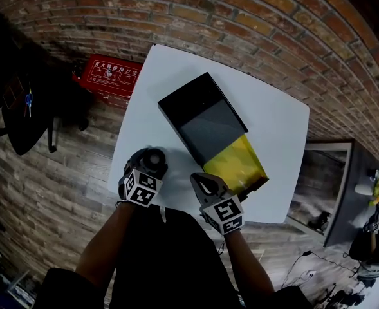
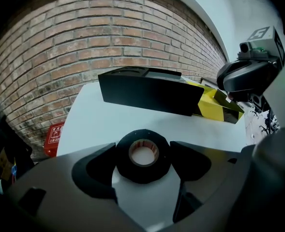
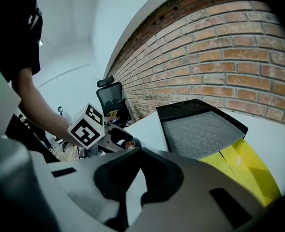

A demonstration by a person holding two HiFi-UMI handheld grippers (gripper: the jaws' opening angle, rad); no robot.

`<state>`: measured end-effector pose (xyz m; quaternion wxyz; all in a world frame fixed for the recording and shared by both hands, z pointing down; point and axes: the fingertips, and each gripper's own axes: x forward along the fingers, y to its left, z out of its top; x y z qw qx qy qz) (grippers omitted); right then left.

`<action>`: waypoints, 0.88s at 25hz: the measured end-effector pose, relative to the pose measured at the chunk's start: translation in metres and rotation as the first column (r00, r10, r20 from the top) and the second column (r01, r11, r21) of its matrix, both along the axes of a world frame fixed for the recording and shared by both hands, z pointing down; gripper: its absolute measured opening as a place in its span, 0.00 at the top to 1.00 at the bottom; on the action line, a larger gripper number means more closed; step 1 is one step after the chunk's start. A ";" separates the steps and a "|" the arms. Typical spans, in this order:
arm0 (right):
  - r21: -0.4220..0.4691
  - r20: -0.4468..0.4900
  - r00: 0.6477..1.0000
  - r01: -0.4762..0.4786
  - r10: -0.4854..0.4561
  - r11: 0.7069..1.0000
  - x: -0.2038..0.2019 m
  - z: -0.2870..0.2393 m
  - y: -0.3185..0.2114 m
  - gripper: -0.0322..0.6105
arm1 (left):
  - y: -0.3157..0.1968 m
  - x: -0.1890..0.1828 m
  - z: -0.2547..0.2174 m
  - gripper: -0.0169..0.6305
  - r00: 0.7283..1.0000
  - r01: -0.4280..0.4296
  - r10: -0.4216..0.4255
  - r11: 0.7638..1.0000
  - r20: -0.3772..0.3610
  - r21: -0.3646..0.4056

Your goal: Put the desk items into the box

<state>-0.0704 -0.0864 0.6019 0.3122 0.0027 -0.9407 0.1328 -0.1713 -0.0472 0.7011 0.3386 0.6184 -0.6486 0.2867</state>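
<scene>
1. Overhead, a white counter (image 1: pixel 273 121) stands against a brick wall (image 1: pixel 240 18) on a wooden floor (image 1: pixel 41 185). A person's two arms reach in from the bottom edge, each holding a pair of tongs.
2. The left tongs (image 1: pixel 152 163) are at the near left part of the counter. Their two pads press on either side of a black tape roll (image 2: pixel 143 172) with a pale cardboard core. The roll sits upright between them, its hole facing the camera in the left gripper view.
3. The right tongs (image 1: pixel 205 184) are just to the right of the left ones, near the counter's front edge. In the right gripper view their tips (image 3: pixel 136 153) meet with nothing between them.
4. A yellow box (image 1: pixel 234 163) lies open on the counter just beyond the right tongs.
5. A black lid (image 1: pixel 202 118) lies tilted across the far end of the yellow box. It is turned up, and its inside (image 3: pixel 200 127) is lined with grey foam.
6. The tape roll is outside the box, on the counter side to its left.
7. A red case (image 1: pixel 107 74) with white lettering sits on the floor beyond the counter's far left corner.
</scene>
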 end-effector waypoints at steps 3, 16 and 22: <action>0.002 0.004 1.000 -0.006 0.006 1.000 0.001 -0.001 -0.001 0.92 | -0.001 0.000 -0.003 0.42 1.000 -0.002 0.002 1.000 -0.007 0.008; 0.014 0.065 0.992 -0.106 0.104 0.994 0.013 -0.019 -0.015 0.92 | -0.021 0.016 -0.038 0.43 0.996 -0.093 0.093 0.993 0.004 0.066; 0.026 0.114 0.980 -0.165 0.161 0.986 0.021 -0.037 -0.025 0.92 | -0.041 0.029 -0.068 0.43 0.986 -0.165 0.164 0.979 0.015 0.116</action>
